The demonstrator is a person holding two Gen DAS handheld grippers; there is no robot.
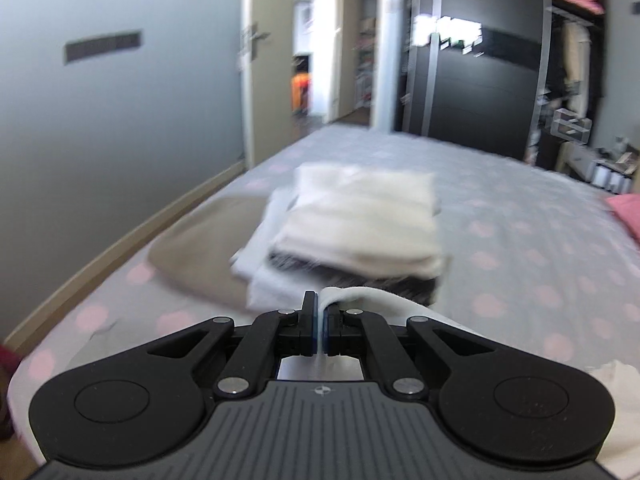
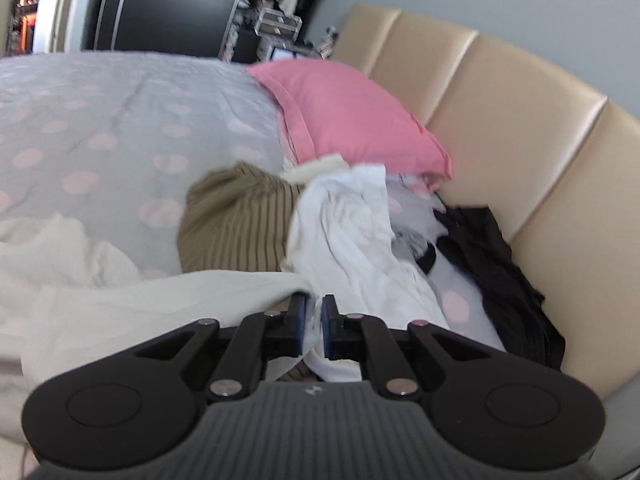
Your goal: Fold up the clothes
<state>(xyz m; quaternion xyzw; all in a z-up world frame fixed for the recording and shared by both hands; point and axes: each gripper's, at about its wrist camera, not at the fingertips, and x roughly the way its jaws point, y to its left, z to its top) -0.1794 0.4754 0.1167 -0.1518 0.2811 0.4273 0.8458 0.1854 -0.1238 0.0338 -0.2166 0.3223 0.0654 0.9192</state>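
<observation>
My left gripper point(image 1: 320, 312) is shut on the edge of a cream garment point(image 1: 384, 298), held above the bed. My right gripper point(image 2: 314, 314) is shut on the same cream garment point(image 2: 160, 296), which drapes to the left over the bed. Ahead of the left gripper a stack of folded clothes point(image 1: 360, 224) lies on the bed, cream on top, dark and white below. Ahead of the right gripper lies a pile of unfolded clothes: a tan ribbed knit point(image 2: 236, 224), a white garment point(image 2: 352, 220) and a black one point(image 2: 492, 256).
The bed has a grey cover with pink dots point(image 1: 520, 216). A tan garment point(image 1: 192, 248) lies flat left of the stack. A pink pillow point(image 2: 344, 116) and beige padded headboard point(image 2: 520, 120) are at the right. A dark wardrobe point(image 1: 472, 88) and an open door stand beyond the bed.
</observation>
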